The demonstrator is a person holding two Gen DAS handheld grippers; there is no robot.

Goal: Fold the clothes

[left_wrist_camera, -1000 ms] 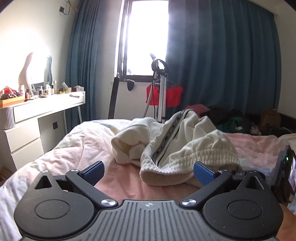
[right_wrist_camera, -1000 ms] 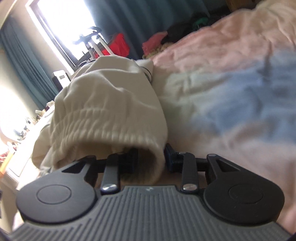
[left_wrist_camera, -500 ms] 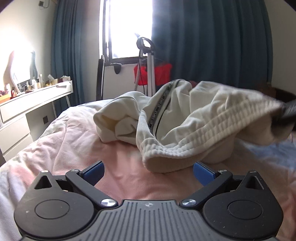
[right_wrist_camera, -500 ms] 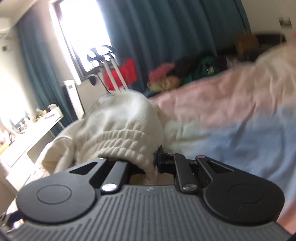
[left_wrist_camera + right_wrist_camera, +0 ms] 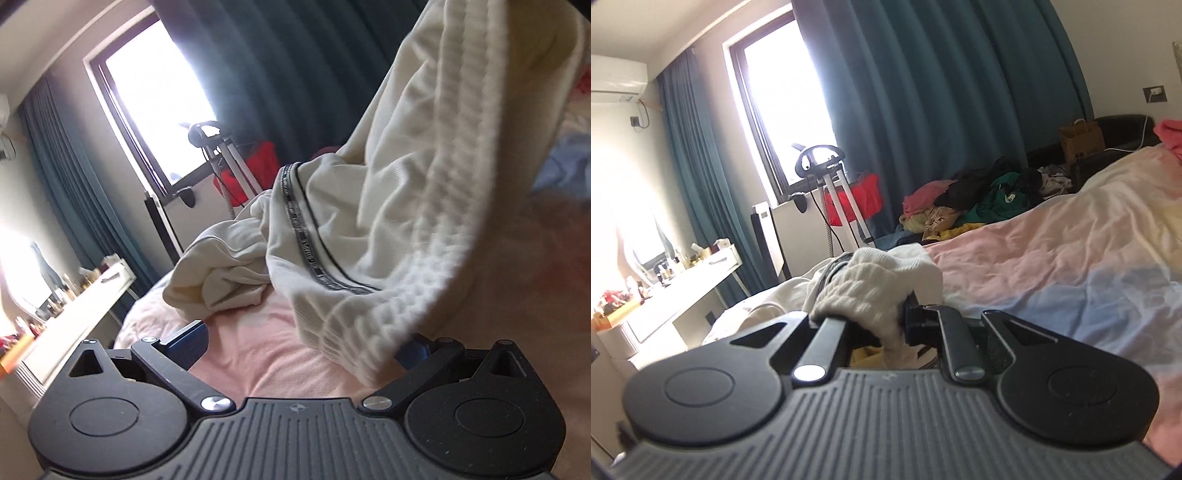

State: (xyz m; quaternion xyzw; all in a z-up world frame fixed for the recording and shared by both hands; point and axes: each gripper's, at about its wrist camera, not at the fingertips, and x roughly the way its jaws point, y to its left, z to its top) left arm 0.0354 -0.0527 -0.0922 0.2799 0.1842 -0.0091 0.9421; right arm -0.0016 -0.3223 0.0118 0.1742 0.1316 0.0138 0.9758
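Cream sweatpants (image 5: 399,206) with a ribbed waistband and a grey patterned side stripe (image 5: 306,243) hang lifted over the pink bed (image 5: 258,354); the legs still lie crumpled on the sheet. My right gripper (image 5: 886,325) is shut on the waistband (image 5: 882,291) and holds it up. My left gripper (image 5: 303,343) is open, low over the bed, with the hanging waistband edge between its blue pads (image 5: 190,341); the right pad is partly hidden by cloth.
A white dressing table (image 5: 683,295) with small bottles stands left of the bed. A clothes steamer stand (image 5: 831,192) and red cloth sit by the window. A pile of clothes (image 5: 979,199) lies beyond the bed near teal curtains.
My right gripper has raised the waistband high, stretching the pants up off the bed. My left gripper has tilted and moved in under the hanging waistband edge.
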